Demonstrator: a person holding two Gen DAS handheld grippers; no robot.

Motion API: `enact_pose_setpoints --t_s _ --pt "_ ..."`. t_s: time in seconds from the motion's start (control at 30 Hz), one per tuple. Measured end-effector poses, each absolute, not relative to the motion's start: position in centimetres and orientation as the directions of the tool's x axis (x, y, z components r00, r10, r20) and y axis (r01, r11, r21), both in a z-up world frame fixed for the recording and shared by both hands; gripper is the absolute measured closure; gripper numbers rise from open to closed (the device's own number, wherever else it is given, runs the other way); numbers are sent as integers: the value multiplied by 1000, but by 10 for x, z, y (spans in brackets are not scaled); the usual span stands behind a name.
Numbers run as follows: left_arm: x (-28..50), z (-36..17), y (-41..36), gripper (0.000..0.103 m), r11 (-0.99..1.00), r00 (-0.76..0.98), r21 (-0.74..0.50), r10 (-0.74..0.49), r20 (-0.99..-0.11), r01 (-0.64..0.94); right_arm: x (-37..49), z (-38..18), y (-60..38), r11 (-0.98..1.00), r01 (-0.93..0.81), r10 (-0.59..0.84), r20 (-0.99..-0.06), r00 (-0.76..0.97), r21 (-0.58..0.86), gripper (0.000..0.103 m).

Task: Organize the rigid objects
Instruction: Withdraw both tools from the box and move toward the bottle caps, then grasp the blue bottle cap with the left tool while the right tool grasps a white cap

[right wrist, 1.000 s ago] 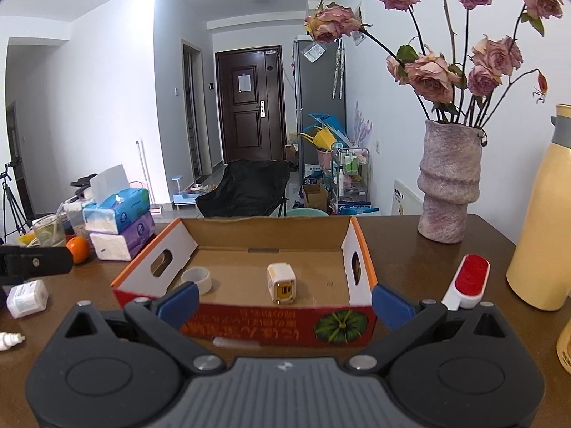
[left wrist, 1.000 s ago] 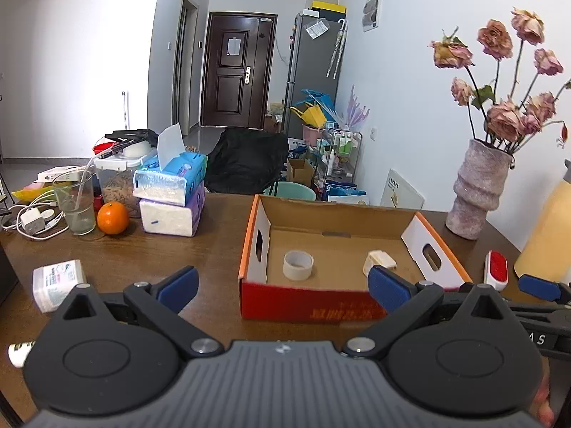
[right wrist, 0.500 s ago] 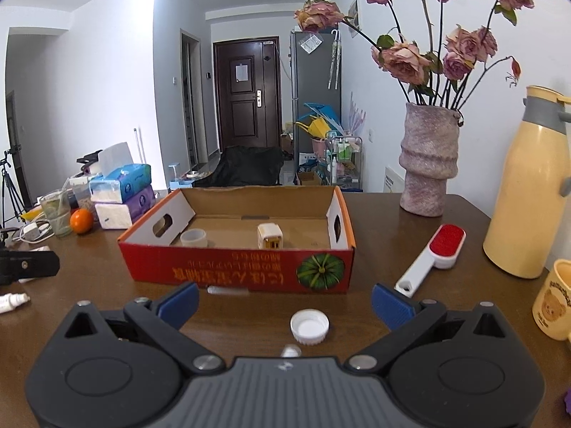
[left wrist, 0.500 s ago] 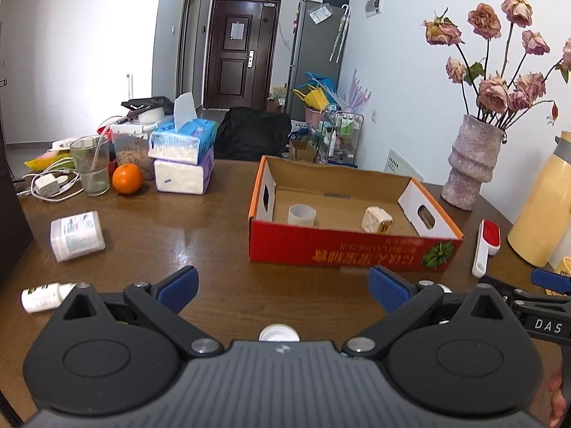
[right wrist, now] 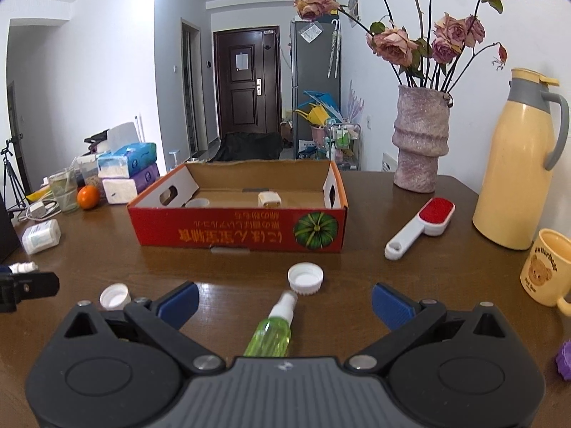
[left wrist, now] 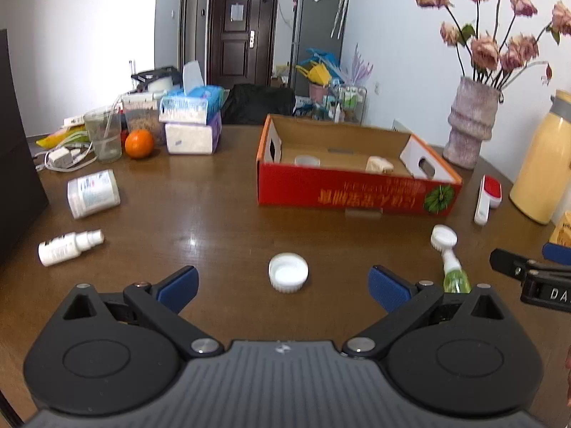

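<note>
Dark brown wood formed the surface (right wrist: pixel 446 278), with a white-walled room and a dark door behind it. Both views looked toward the far edge from the near edge.

The left hand-held gripper (left wrist: pixel 282 287) hovered with its blue-tipped jaws spread wide and nothing between them. A white cap (left wrist: pixel 288 277) lay open side up on the wood between the fingertips, touching neither. Toward the left edge lay a small white spray bottle (left wrist: pixel 67 243) and, beyond it, a white pill bottle (left wrist: pixel 92 193) on its side; its label was too blurred to read.

The right hand-held gripper (right wrist: pixel 284 303) was also spread wide and empty. A green spray bottle (right wrist: pixel 274 330) lay on its side between its fingers, nozzle pointing away, with a second white cap (right wrist: pixel 306 278) just beyond the nozzle.

A red cardboard box (right wrist: pixel 242 232) sat mid-surface, printed with a pumpkin picture and upside-down yellow Chinese characters that I could not make out. Inside were a roll of tape (left wrist: pixel 307 160) and a small cream block (right wrist: pixel 269 198).

Near the right edge lay a red-and-white lint brush (right wrist: pixel 421 227), a yellow thermos (right wrist: pixel 517 164) and a yellow mug (right wrist: pixel 546 271) showing a bear and the word "Butterbear".
</note>
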State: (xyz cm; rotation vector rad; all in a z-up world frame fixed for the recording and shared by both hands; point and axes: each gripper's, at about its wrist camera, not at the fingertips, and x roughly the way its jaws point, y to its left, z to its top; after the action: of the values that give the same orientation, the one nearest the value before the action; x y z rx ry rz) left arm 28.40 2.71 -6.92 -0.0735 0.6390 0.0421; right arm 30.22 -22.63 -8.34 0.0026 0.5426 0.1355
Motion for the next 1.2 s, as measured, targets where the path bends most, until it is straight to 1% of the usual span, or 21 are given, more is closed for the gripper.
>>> enact_pose_setpoints --t_s 0.47,0.57,0.67,0.83,0.87,0.9,0.93,1.2 --pt "262 -109 13 0 999 740 -11 24 -673 -43 280 -100 -230 991 -127 128 -549 826 39 0" --pt "262 -121 5 0 999 724 21 46 -688 -44 278 -101 -232 991 -124 127 -550 826 42 0" --pt "264 -131 0 4 999 710 34 53 -702 -42 278 -102 -233 991 -125 128 -553 823 43 0" --pt "267 -139 -3 18 997 709 49 75 -701 -58 280 -105 -234 991 -125 128 -559 819 44 0" --pt "268 -141 -4 25 997 709 48 76 -702 -60 280 -106 -234 991 -125 129 -561 818 45 0" --pt "269 -142 -3 41 997 707 45 73 -704 -57 281 -106 -234 991 -125 129 -562 817 46 0" --pt "270 -143 -3 48 998 704 40 66 -707 -53 281 -107 -234 991 -126 130 -563 816 46 0" --pt "276 -130 3 49 998 741 19 54 -670 -55 298 -114 -232 990 -135 134 -581 803 41 0"
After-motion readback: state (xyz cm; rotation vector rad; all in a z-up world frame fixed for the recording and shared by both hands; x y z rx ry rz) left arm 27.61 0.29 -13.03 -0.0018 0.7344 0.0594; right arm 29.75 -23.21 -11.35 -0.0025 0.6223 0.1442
